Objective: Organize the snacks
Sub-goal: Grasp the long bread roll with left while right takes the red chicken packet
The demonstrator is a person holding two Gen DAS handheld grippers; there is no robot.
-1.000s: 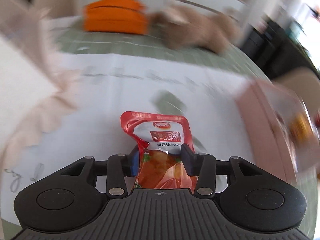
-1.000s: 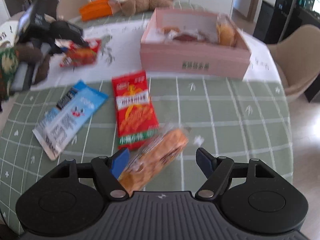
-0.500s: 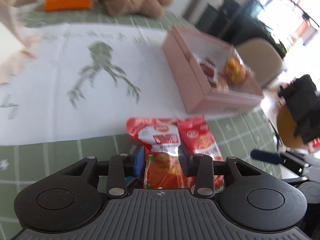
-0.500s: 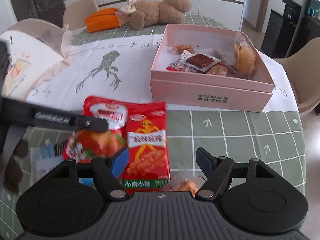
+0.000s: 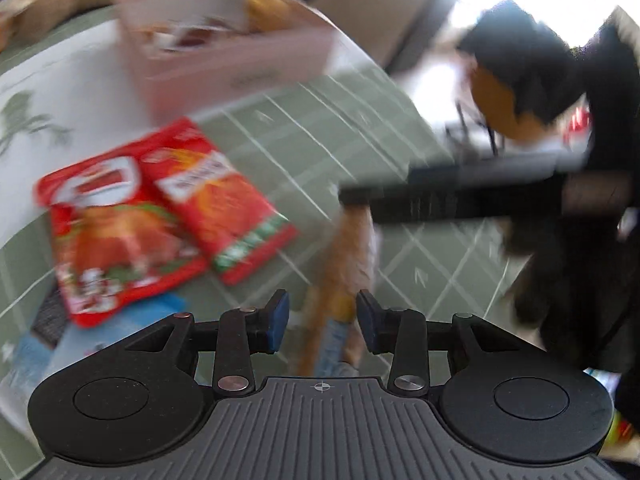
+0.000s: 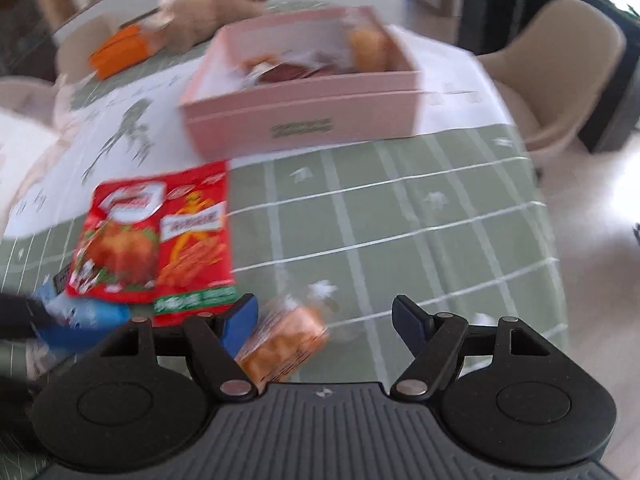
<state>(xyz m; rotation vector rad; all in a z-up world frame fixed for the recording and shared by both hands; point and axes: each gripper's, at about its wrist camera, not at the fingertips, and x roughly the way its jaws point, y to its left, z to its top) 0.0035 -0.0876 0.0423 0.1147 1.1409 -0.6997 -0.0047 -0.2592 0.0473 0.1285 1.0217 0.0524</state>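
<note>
Lying flat now on the green checked tabletop (image 6: pixel 400 216), the red chicken snack pouch (image 6: pixel 120 244) has left the left tool (image 5: pixel 318 314), which gripped it half a second ago; its right edge overlaps the red spicy-strip packet (image 6: pixel 196 240). Both red packs run lengthwise away from the right camera, tops toward the pink box (image 6: pixel 304 120), which stands just beyond them on the white paper (image 6: pixel 132 136). A blue packet (image 6: pixel 80 314) shows from under their near ends.

The left tool's jaws have just been opening and stand narrowly apart, its pads (image 5: pixel 278 314) gripping nothing; below and between them lies the clear-wrapped orange snack (image 5: pixel 344 256), its long axis running away from that camera. The view there is blurred.

Further right, the right tool (image 6: pixel 324 316) is spread wide, as it was a second ago, with the same orange snack (image 6: pixel 286 338) on the cloth between its fingers, close against the left one and slanted up to the right; whether they touch is unclear. The right tool also reaches in from the right side of the left camera's view (image 5: pixel 440 200).
</note>
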